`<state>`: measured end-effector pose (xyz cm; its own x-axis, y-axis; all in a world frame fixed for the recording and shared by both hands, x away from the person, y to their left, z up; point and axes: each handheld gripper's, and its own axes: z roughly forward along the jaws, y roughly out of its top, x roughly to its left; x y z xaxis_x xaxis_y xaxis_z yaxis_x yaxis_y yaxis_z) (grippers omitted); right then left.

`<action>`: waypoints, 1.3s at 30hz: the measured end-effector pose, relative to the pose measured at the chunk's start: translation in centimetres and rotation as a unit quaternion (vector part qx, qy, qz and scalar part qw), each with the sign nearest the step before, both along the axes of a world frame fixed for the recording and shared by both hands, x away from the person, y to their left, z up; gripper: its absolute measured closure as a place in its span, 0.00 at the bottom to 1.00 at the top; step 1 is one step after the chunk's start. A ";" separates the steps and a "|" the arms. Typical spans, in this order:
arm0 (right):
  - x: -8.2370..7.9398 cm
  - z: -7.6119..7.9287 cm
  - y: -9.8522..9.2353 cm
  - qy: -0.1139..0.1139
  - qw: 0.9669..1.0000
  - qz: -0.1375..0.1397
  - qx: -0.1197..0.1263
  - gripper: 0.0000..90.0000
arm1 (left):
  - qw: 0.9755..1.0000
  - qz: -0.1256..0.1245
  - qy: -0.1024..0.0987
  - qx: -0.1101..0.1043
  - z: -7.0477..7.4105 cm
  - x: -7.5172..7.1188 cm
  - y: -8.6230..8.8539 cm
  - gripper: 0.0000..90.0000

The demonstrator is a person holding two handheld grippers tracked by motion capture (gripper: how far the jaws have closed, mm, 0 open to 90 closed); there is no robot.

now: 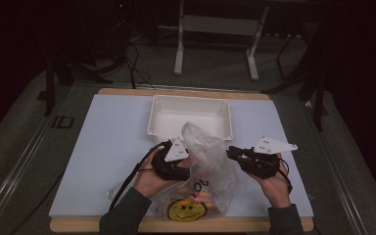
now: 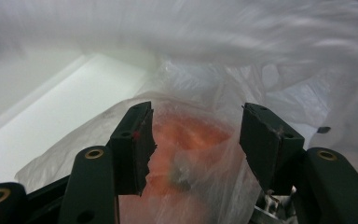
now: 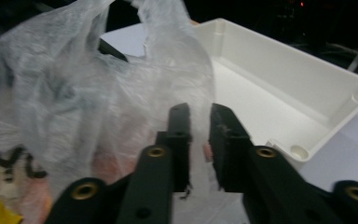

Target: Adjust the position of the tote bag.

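From the high view, I see the plastic bag [image 1: 203, 171] lying on the bench [image 1: 112, 142] between my two tools, its mouth rising toward the white tray [image 1: 190, 115] beyond.

In the left gripper view, my left tool [image 2: 196, 140] stands released, the orange contents [image 2: 186, 140] dead ahead.

In the right gripper view, my right tool [image 3: 199, 140] pinches the bag's film.

the plastic bag [image 1: 208, 164] is clear and milky, printed near its bottom with a yellow smiley face [image 1: 186, 209] outlined in black and some black lettering above it. through the film shows something orange-red [image 2: 186, 140], perhaps fruit, too blurred to tell. the tray [image 1: 159, 115] is plain white. it stands on a pale blue-white mat [image 1: 112, 147] over a light wooden tabletop [image 1: 176, 92]. both grippers' jaws are black with brass-coloured rivets.
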<state>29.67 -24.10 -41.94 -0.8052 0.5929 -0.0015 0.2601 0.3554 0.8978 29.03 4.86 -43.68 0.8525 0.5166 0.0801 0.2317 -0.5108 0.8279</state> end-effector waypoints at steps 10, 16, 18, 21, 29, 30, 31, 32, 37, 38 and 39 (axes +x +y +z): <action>-1.8 0.6 0.4 -0.003 0.999 0.034 0.009 0.59 | 1.000 0.002 0.002 0.009 -0.1 0.2 -0.4 0.52; -2.5 0.4 0.8 0.004 0.998 0.055 0.009 0.52 | 1.000 0.002 0.005 0.011 -0.2 0.3 -0.5 0.53; -2.8 0.5 1.0 0.003 0.998 0.062 0.011 0.50 | 1.000 0.003 0.005 0.011 -0.3 0.3 -0.5 0.53; -3.2 0.6 1.3 0.000 0.997 0.073 0.017 0.46 | 1.000 0.002 0.006 0.014 -0.3 0.4 -0.6 0.54; -2.7 -0.6 2.3 0.014 0.995 0.092 -0.019 0.81 | 1.000 -0.009 0.010 0.024 -0.6 0.2 -0.9 0.57; -2.6 -0.7 2.2 0.015 0.996 0.088 -0.021 0.86 | 1.000 -0.009 0.010 0.026 -0.7 0.1 -0.9 0.57; -2.4 -0.9 2.0 0.015 0.996 0.081 -0.022 0.90 | 0.999 -0.010 0.010 0.028 -0.7 0.1 -0.9 0.57; -2.4 -1.0 1.8 0.014 0.997 0.075 -0.024 0.93 | 0.999 -0.010 0.011 0.031 -0.8 0.1 -0.8 0.56; -2.6 -1.1 0.6 0.011 0.998 0.063 -0.024 0.99 | 0.999 -0.021 0.011 0.030 -1.1 -0.3 -0.5 0.53; -2.7 -1.1 0.4 0.011 0.998 0.063 -0.025 0.99 | 0.999 -0.028 0.011 0.027 -1.1 -0.4 -0.5 0.52; -2.7 -1.0 0.2 0.010 0.998 0.061 -0.025 0.99 | 0.999 -0.033 0.010 0.027 -1.1 -0.5 -0.5 0.51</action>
